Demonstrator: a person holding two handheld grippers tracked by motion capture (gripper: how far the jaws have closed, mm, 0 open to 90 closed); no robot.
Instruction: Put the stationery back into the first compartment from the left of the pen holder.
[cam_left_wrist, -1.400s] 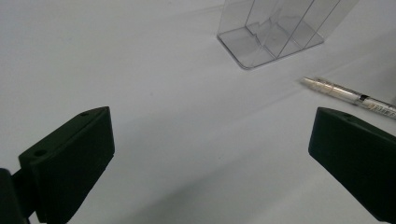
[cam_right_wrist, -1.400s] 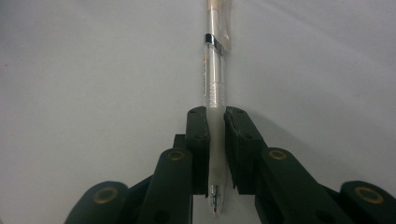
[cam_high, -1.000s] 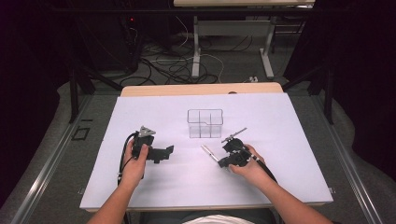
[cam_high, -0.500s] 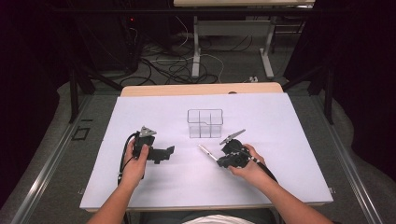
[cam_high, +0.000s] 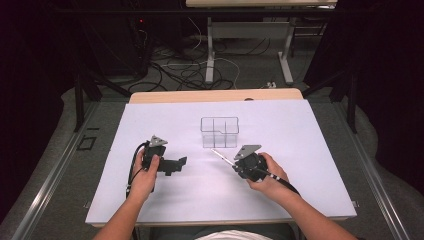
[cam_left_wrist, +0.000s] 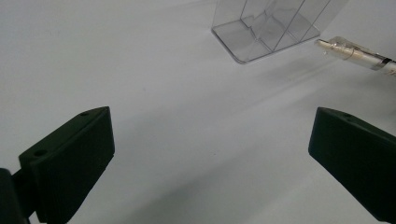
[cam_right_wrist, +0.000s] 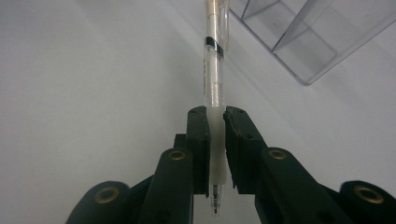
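Pen (cam_right_wrist: 214, 88) clamped in right gripper (cam_high: 235, 166), fingers (cam_right_wrist: 198, 140) pinching the rubber grip near the writing tip, which points back toward the hand; barrel sticks out ahead of the fingers. In the high view pen's (cam_high: 221, 156) long axis runs up-left from the gripper, free end just short of the clear organizer (cam_high: 220, 132), near its front-left corner. Organizer sits mid-desk (cam_high: 310, 150), upright, divided into compartments, looks empty. My read: the next move hinges on that gap, pen has to tip up and go in over the front wall, right hand is the nearer one. Left gripper (cam_high: 176, 165) hovers low over the desk left of the pen, fingers (cam_left_wrist: 70, 161) spread wide, holding nothing; its view shows the pen end (cam_left_wrist: 355, 52) and organizer base (cam_left_wrist: 261, 37) ahead to its right. Nothing in the path between pen and organizer
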